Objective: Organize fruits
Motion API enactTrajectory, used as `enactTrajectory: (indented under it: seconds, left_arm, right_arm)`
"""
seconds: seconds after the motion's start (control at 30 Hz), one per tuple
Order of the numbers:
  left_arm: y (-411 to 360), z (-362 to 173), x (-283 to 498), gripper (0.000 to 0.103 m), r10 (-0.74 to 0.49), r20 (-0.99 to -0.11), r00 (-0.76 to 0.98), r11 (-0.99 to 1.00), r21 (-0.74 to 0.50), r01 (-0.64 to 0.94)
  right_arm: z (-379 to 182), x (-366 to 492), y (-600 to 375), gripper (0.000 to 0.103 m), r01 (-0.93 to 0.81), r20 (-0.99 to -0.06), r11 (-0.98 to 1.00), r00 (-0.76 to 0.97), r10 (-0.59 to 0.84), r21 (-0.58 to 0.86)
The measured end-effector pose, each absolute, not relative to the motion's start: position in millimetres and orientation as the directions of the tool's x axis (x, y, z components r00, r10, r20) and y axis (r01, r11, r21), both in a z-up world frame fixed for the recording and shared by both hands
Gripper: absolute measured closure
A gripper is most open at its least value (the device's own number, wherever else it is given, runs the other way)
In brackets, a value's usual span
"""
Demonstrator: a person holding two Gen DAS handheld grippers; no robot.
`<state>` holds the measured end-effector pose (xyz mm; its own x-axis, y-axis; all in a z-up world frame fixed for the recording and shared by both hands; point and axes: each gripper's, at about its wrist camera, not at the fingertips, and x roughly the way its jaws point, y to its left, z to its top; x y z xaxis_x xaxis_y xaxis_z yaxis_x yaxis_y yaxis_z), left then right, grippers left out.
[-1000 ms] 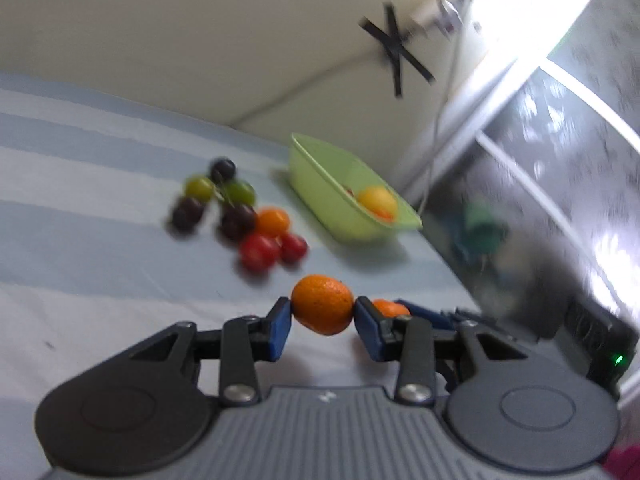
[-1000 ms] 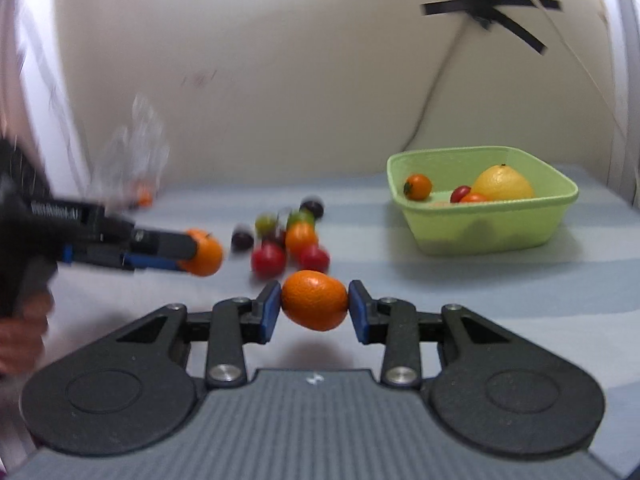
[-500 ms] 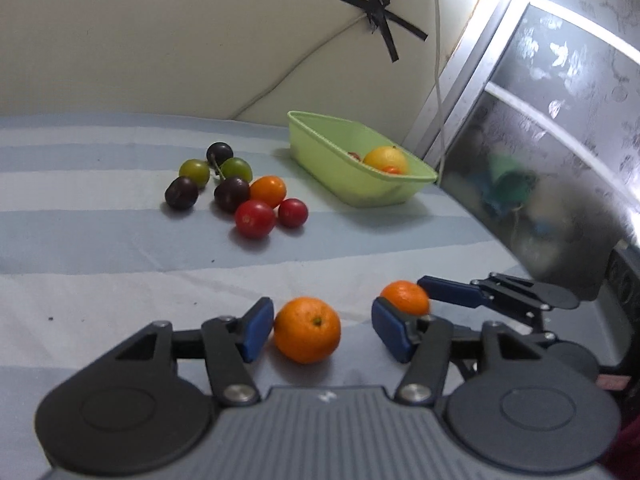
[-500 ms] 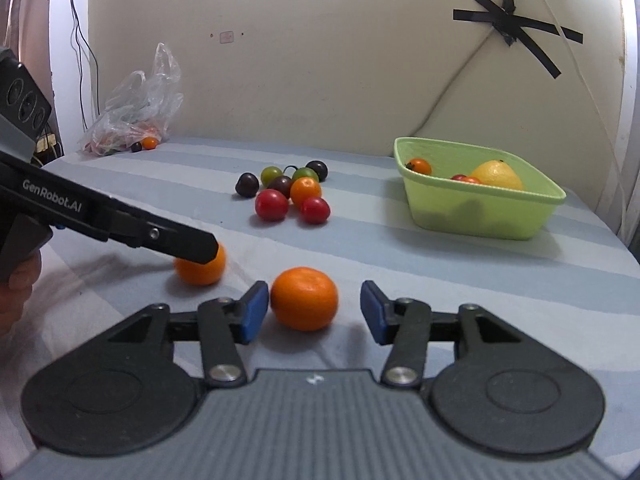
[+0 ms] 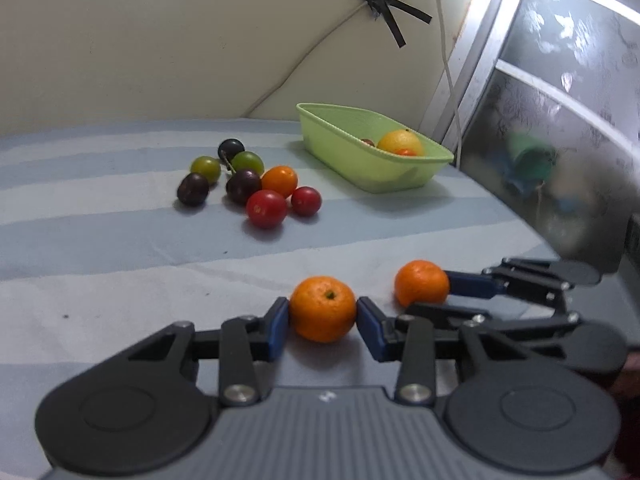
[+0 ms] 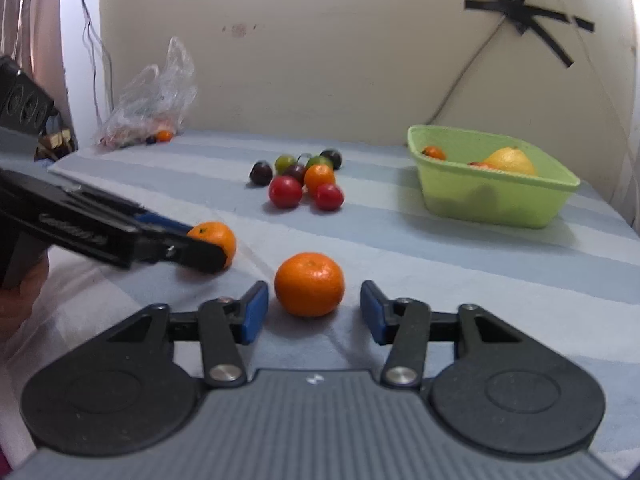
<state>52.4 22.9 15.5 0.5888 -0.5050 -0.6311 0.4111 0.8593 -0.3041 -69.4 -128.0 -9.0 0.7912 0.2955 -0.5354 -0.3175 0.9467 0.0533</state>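
Mandarins are sitting one in front of each tool, so you are working the pickup, and I am judging the green basket (image 6: 492,204) at the far right of the striped cloth (image 5: 120,264) as where both are heading. Your left gripper (image 5: 322,322) has just been closing, and its blue pads (image 5: 280,324) are now pressing both flanks of the left-hand mandarin (image 5: 322,309), which is resting on the cloth. Your right gripper (image 6: 314,312) has just been closing too, with the right-hand mandarin (image 6: 309,284) lying between the fingers, but its own camera is showing a gap on each side, so the pads are not touching it. You are wanting that fruit centred before you squeeze, since a round skin is likely to roll out of an off-centre pinch. When lifting, you are best going straight up and passing clear of the cluster of small fruit (image 5: 256,184) lying between you and the basket.
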Motion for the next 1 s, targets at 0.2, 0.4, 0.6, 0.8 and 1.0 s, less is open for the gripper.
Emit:
enactTrajectory:
  seconds: [0.2, 0.4, 0.6, 0.8, 1.0]
  left_arm:
    - [-5.1, 53.8, 104.1, 0.066, -0.584, -0.568, 0.58, 0.81, -0.354, 0.468]
    - [-57.4, 79.1, 193.4, 0.066, -0.63, -0.507, 0.588, 0.776, -0.374, 0.508]
    - [-93.4, 60.7, 244.4, 0.066, -0.604, -0.549, 0.578, 0.797, -0.388, 0.463]
    - [-103.9, 39.0, 257.5, 0.06, -0.578, -0.591, 0.563, 0.815, -0.381, 0.436]
    - [-94.1, 41.8, 258.8, 0.05, -0.581, -0.586, 0.565, 0.814, -0.413, 0.409]
  right_arm:
    - [9.9, -55.3, -149.4, 0.064, -0.259, -0.431, 0.965, 0.867, 0.249, 0.038]
    - [29.8, -8.1, -194.9, 0.064, -0.083, -0.334, 0.995, 0.938, 0.097, 0.056]
    - [30.0, 46.3, -238.2, 0.064, 0.04, -0.339, 0.996, 0.941, -0.012, 0.074]
    - [21.6, 81.5, -263.3, 0.063, 0.077, -0.377, 0.987, 0.926, -0.019, 0.138]
    - [12.8, 80.7, -264.1, 0.044, 0.062, -0.358, 0.983, 0.934, 0.003, 0.172]
